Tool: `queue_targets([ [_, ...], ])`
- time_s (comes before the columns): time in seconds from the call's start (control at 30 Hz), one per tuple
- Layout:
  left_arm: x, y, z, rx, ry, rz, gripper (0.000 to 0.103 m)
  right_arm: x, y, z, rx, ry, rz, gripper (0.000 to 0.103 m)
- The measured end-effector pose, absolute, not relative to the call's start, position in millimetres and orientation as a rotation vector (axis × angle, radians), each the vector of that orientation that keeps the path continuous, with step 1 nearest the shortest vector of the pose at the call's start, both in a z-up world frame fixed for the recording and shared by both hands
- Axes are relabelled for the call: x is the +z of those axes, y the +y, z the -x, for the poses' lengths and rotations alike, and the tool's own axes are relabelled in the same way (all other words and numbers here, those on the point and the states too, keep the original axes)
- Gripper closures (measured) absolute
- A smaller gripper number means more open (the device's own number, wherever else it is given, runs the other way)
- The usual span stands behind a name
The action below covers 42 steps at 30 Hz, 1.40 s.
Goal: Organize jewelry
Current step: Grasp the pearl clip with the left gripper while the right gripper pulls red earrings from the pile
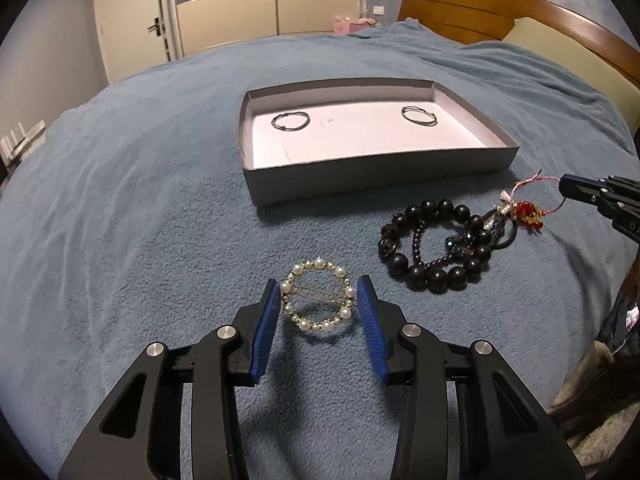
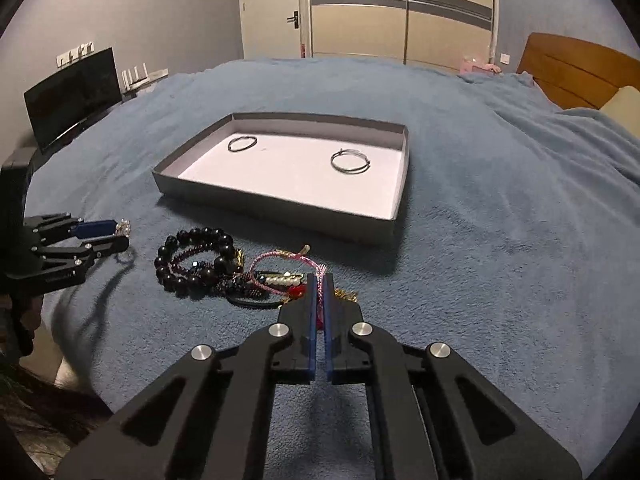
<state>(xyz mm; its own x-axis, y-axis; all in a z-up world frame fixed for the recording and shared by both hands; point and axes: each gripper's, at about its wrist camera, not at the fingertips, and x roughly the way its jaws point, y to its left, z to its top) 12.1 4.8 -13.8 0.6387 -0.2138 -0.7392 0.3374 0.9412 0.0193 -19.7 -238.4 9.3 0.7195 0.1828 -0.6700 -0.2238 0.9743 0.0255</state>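
A pearl ring hair clip [image 1: 318,296] sits between the pads of my left gripper [image 1: 319,293], which is open around it and seems to lift it just off the blanket. My right gripper [image 2: 319,280] is shut on a pink cord bracelet [image 2: 280,258] with a red charm [image 2: 296,291]; the bracelet shows in the left wrist view [image 1: 532,184] too. A black bead bracelet [image 1: 434,244] and a purple bead bracelet [image 1: 424,240] lie in a pile beside it. The grey shallow box [image 1: 360,178] holds two thin hoops [image 1: 291,121] [image 1: 419,115].
Everything lies on a blue blanket [image 1: 140,220] over a bed. A wooden headboard [image 1: 500,12] and a pillow [image 1: 580,60] are at the right. A dark monitor [image 2: 72,96] stands off the bed's left side. A wardrobe and a door are behind.
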Motion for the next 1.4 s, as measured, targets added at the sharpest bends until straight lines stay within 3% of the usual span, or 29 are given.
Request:
queue_targets([
  [0.73, 2, 9, -9, -0.318, 0.784, -0.148, 0.062, 76, -250, 27, 0.226, 0.565, 0.022, 0.101],
  [1.2, -2, 9, -11, -0.314, 0.802, -0.147, 0.062, 27, -294, -8, -0.015, 0.692, 0.024, 0.1],
  [1.3, -4, 7, -10, -0.317, 0.806, -0.156, 0.062, 20, -297, -10, -0.019, 0.731, 0.026, 0.09],
  [1.37, -4, 7, -11, -0.316, 0.809, -0.154, 0.062, 16, -294, -7, -0.004, 0.742, 0.036, 0.071],
  [1.4, -5, 7, -12, -0.316, 0.811, -0.151, 0.062, 14, -290, -4, 0.014, 0.745, 0.04, 0.068],
])
